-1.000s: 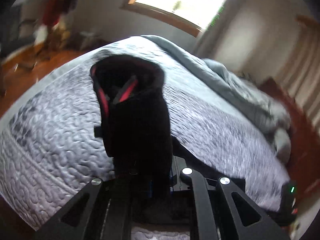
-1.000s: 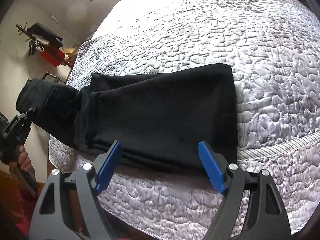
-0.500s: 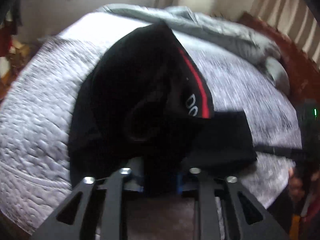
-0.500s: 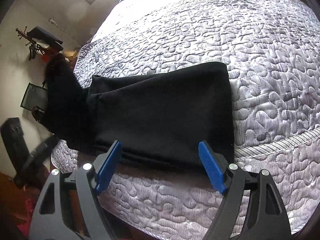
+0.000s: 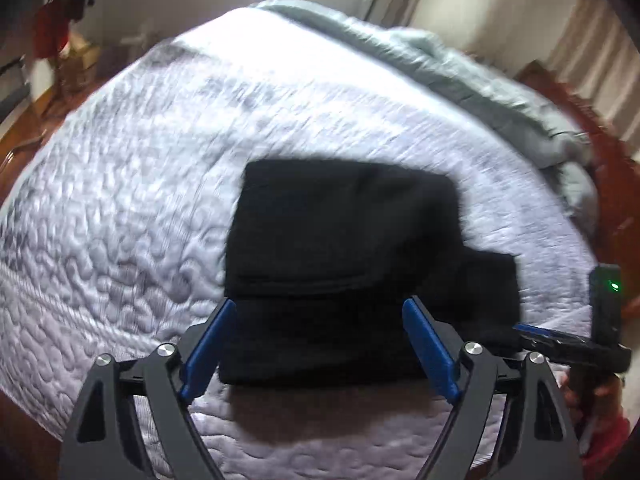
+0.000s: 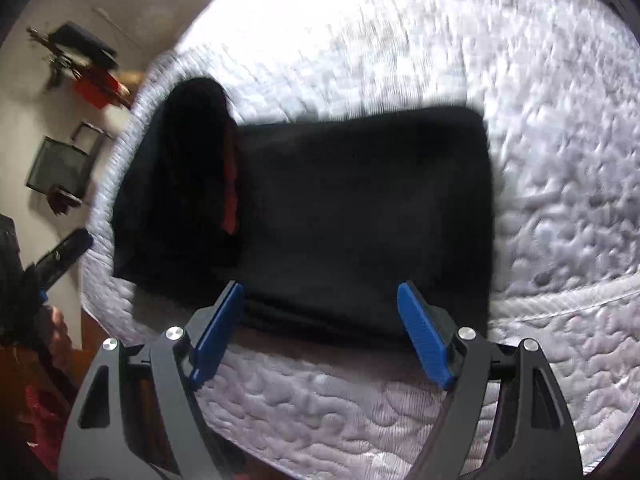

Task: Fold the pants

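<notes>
The black pants (image 5: 344,248) lie folded in layers on the quilted bedspread (image 5: 120,200). In the right wrist view the pants (image 6: 360,216) form a dark rectangle, with a raised fold and a red strip (image 6: 230,188) at its left end. My left gripper (image 5: 320,344) is open and empty, its blue pads either side of the pants' near edge. My right gripper (image 6: 320,328) is open and empty, just above the pants' near edge. The right gripper also shows at the right edge of the left wrist view (image 5: 560,340).
A rumpled grey duvet (image 5: 480,68) lies along the far side of the bed. Wooden floor (image 5: 16,136) and clutter sit left of the bed. A dark stand with red items (image 6: 88,68) is by the wall. The bed's front edge (image 6: 560,304) is close.
My left gripper carried the waist end of the pants over onto the rest, let go and opened. The right gripper stayed open and shifted slightly; both views are blurred.
</notes>
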The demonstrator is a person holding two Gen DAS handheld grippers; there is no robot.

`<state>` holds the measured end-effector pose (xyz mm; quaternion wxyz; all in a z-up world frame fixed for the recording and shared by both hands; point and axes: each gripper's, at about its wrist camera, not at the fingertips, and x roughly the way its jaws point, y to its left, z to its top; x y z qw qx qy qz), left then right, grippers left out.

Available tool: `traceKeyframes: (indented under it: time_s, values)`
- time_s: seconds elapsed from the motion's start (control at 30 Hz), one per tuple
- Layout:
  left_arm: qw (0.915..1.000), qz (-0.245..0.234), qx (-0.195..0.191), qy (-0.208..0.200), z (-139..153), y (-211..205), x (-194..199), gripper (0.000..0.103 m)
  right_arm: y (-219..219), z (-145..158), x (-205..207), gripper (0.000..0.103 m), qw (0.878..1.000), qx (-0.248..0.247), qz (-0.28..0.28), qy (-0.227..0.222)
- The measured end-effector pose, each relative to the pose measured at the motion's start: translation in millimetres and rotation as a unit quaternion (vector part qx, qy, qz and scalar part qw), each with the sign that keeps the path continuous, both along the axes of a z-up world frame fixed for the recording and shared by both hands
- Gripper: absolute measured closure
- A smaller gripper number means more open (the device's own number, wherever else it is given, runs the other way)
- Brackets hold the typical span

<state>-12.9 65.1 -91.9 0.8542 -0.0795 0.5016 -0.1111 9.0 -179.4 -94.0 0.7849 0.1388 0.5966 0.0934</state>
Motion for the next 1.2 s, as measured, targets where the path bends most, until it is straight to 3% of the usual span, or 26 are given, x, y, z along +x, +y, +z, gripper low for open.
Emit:
traceKeyframes:
  time_s: [0.07, 0.17, 0.3, 0.43, 0.57, 0.7, 0.8, 0.83, 0.93, 1.07, 1.2]
  values:
    - [0.9994, -0.003, 0.018, 0.031, -19, -7, 5, 0.018, 0, -9, 3, 0.024, 1.0, -0.004, 0.0, 0.003]
    - [0.9982, -0.011, 0.056, 0.014, -24, -17, 1, 0.018, 8, -2, 5, 0.024, 1.0, -0.025, 0.011, 0.007]
    - [0.9988, 0.004, 0.043, 0.023, -10, -8, 0, 0.017, 28, 23, 8, 0.024, 0.999, -0.04, 0.035, -0.006]
    - [0.9944, 0.046, 0.081, 0.051, -3, 10, 10, 0.017, 70, 47, 22, 0.024, 0.993, -0.091, 0.074, -0.004]
    - [0.9929, 0.05, 0.095, 0.05, 1, 20, 15, 0.017, 108, 63, 39, 0.024, 0.991, -0.087, 0.104, -0.019]
    - [0.9929, 0.057, 0.088, 0.056, 0, 28, 17, 0.017, 132, 56, 58, 0.027, 0.989, -0.083, 0.118, -0.012]
    - [0.9924, 0.064, 0.084, 0.063, -1, 36, 15, 0.017, 138, 35, 74, 0.054, 0.991, -0.063, 0.113, 0.024]
    - [0.9924, 0.065, 0.081, 0.066, -2, 37, 13, 0.017, 139, 29, 77, 0.069, 0.992, -0.047, 0.109, 0.035]
    - [0.9924, 0.064, 0.077, 0.07, -5, 41, 14, 0.017, 140, 32, 75, 0.09, 0.993, -0.04, 0.108, 0.027]
    - [0.9928, 0.061, 0.074, 0.073, -10, 37, 16, 0.017, 118, 57, 63, 0.101, 0.995, 0.012, 0.099, 0.002]
    - [0.9926, 0.049, 0.081, 0.077, -18, 24, 18, 0.012, 106, 48, 60, 0.101, 0.996, -0.011, 0.086, 0.024]
